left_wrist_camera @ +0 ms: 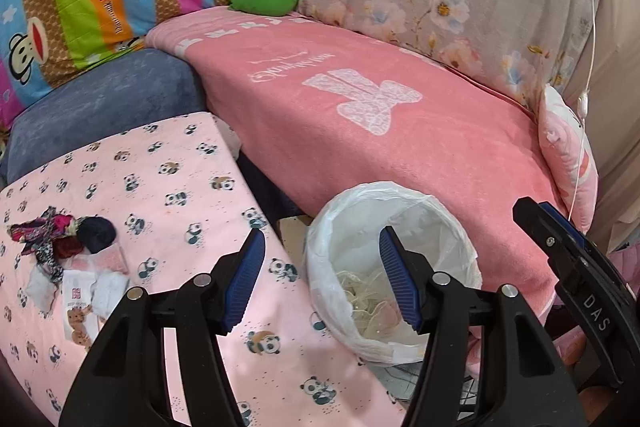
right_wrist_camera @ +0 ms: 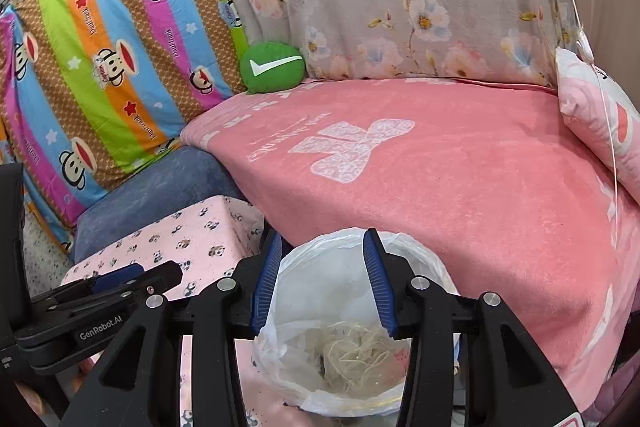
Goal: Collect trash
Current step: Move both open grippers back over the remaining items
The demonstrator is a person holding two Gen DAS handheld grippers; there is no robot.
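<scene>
Both grippers hang over the lined bin, jaws parted and holding nothing. Between the right gripper's blue pads I look straight down into the white bag of the bin, where a tangle of pale stringy trash lies at the bottom. The left gripper hovers just left of it, one pad over the bin's rim and the other over the panda-print table. Off to the left gripper's far left, well apart from the bin, a small heap of scraps sits on the table: dark patterned cloth bits, white wrappers, a printed packet. So by my reckoning one load is binned and that heap remains to be collected.
</scene>
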